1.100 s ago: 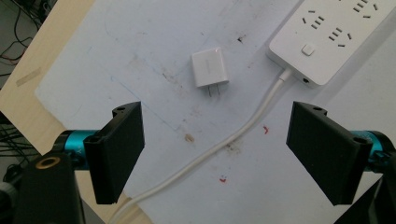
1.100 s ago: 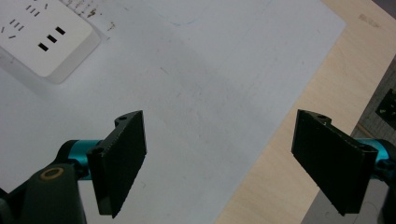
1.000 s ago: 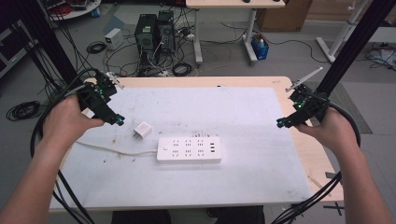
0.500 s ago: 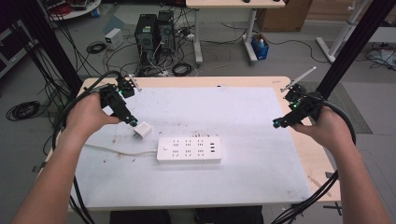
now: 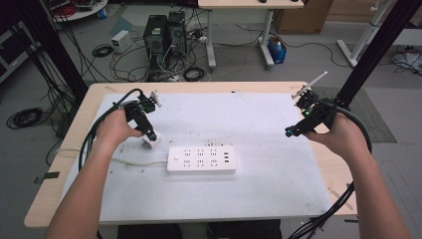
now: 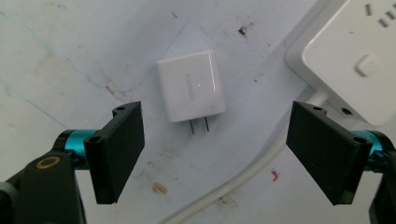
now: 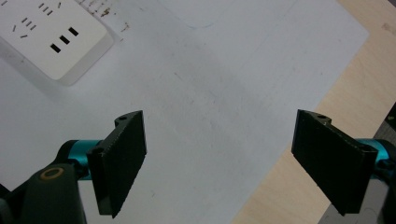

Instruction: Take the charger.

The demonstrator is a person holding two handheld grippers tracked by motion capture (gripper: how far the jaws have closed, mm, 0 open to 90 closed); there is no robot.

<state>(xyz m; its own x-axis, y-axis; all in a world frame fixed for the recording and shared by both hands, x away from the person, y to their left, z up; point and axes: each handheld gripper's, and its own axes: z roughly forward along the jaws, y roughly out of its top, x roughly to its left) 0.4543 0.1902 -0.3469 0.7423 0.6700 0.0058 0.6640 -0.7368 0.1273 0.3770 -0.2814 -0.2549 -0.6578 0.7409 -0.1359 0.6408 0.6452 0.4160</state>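
I am holding the left gripper (image 6: 212, 154) released, its black jaws standing wide apart with nothing pressed between them. In the left gripper view the white plug adapter (image 6: 190, 85) is lying flat on the white counter (image 6: 70, 70), just beyond the jaw tips and roughly centred between them, its two metal prongs pointing back toward me. Nothing is touching it. In the high view the left gripper (image 5: 150, 135) is sitting right over the adapter (image 5: 152, 142), which is lying near the left end of the white power strip (image 5: 201, 160), just apart from it. The strip's white cable (image 6: 243, 179) is curving across the counter beside the adapter.

I am keeping the right gripper (image 5: 288, 133) released as well, jaws wide and empty, hovering over the right part of the counter, well apart from the strip. In the right gripper view one end of the power strip (image 7: 51, 37) is showing at the upper left, and the counter's wooden edge (image 7: 327, 93) is running along the right.
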